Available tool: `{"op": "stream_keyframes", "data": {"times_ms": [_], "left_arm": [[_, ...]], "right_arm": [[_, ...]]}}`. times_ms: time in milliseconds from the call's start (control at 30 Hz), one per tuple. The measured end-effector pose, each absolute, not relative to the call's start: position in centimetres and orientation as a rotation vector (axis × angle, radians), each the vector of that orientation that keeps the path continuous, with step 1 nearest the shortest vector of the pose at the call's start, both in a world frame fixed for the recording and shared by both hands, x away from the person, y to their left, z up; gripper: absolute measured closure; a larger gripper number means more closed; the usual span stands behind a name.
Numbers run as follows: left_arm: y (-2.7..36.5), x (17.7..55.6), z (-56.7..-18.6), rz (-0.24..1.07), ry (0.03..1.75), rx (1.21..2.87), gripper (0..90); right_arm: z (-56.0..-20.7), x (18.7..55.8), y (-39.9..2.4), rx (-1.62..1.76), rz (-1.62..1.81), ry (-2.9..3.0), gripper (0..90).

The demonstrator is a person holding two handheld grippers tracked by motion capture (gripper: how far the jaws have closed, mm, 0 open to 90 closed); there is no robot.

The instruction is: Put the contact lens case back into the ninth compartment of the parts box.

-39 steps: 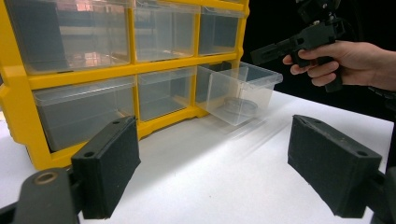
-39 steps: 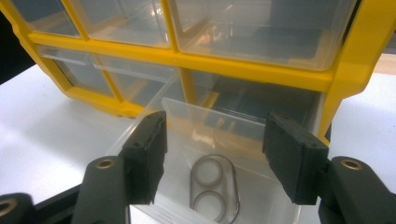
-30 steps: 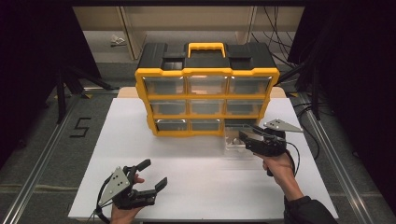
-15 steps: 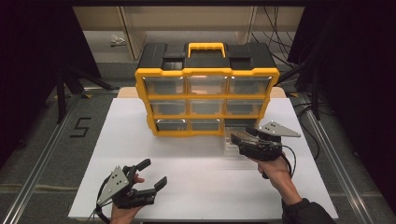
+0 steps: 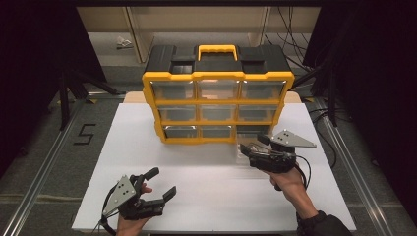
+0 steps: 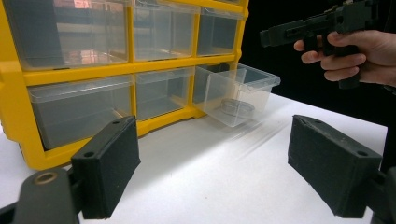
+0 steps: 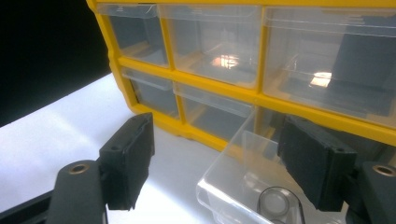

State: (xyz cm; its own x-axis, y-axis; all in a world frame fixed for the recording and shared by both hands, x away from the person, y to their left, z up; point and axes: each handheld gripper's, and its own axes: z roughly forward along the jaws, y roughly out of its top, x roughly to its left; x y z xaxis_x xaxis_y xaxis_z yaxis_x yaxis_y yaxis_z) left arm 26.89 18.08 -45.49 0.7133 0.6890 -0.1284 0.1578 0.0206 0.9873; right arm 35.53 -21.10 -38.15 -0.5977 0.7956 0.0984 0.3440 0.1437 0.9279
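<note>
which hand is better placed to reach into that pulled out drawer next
Right. The right gripper hangs at the pulled-out clear drawer, jaws open. The left gripper sits at the near table edge, far from it.

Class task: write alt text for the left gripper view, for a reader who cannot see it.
A clear drawer, pulled partway out of a yellow organizer, holds a small round clear item. The left tongs stand open in the foreground over the white table; a hand holds the right tongs upper right.

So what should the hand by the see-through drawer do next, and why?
Probably reach the right gripper down into the pulled-out clear drawer for the small round thing inside. Its jaws have just been opening, nothing is between them, and the drawer sits right below.
</note>
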Motion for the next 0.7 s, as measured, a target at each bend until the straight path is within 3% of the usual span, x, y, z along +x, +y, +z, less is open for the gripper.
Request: {"op": "stream_keyframes", "data": {"times_ms": [700], "left_arm": [[18.1,27.0,-45.5,0.465,0.723,1.525,16.1]], "right_arm": [[-38.5,33.6,-20.1,1.01,1.495,2.017,27.6]]}}
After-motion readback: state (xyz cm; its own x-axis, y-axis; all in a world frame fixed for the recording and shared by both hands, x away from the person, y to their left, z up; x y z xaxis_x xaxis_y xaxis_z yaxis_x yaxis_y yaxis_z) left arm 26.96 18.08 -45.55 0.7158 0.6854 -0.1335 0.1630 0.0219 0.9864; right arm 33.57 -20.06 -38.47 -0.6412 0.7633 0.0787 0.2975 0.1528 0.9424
